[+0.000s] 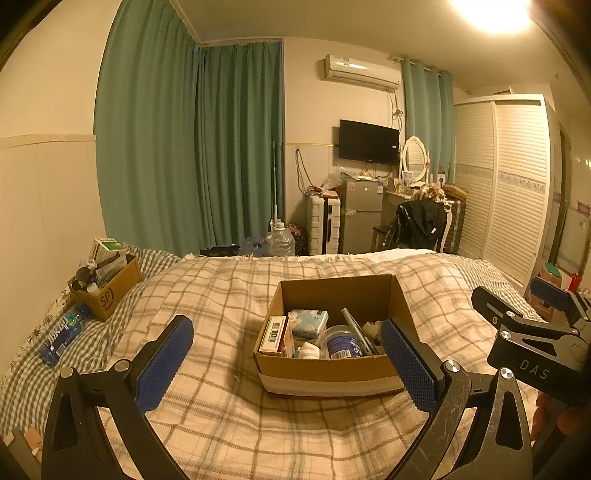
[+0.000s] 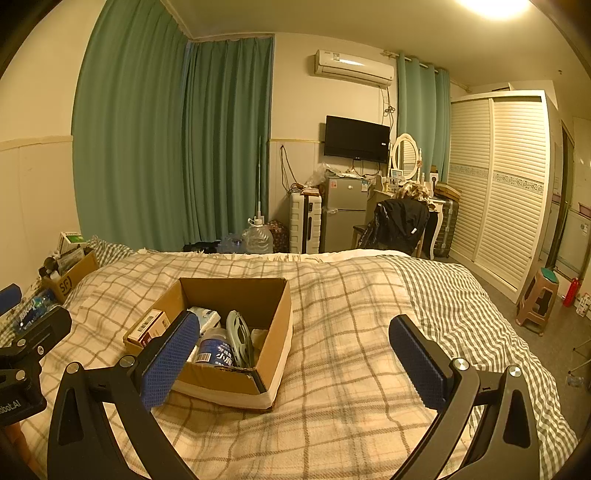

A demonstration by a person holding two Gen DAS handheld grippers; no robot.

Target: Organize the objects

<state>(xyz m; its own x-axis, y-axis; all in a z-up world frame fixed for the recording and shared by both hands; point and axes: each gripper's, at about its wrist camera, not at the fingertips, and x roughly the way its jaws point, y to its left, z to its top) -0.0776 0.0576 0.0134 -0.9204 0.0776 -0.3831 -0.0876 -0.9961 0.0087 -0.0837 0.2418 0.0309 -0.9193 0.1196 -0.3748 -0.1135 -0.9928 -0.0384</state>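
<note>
Both grippers, left (image 1: 286, 356) and right (image 2: 293, 352), hover spread and empty just short of the cardboard box (image 1: 325, 376), which already holds packets and a jar; sorting may be starting or finished.

Warm yellow light pours from a ceiling lamp (image 2: 493, 5) over cream walls, with long green curtains (image 2: 177, 147) covering the left corner and a white air conditioner (image 2: 352, 68) mounted high on the far wall. Below it there's a dark wall television (image 2: 356, 138), a small grey fridge (image 2: 345, 212) and a dressing table with an oval mirror (image 2: 404, 155). On the right stands a white louvred wardrobe (image 2: 498, 184), a plastic stool (image 2: 537, 301) on the grey floor beside it.
</note>
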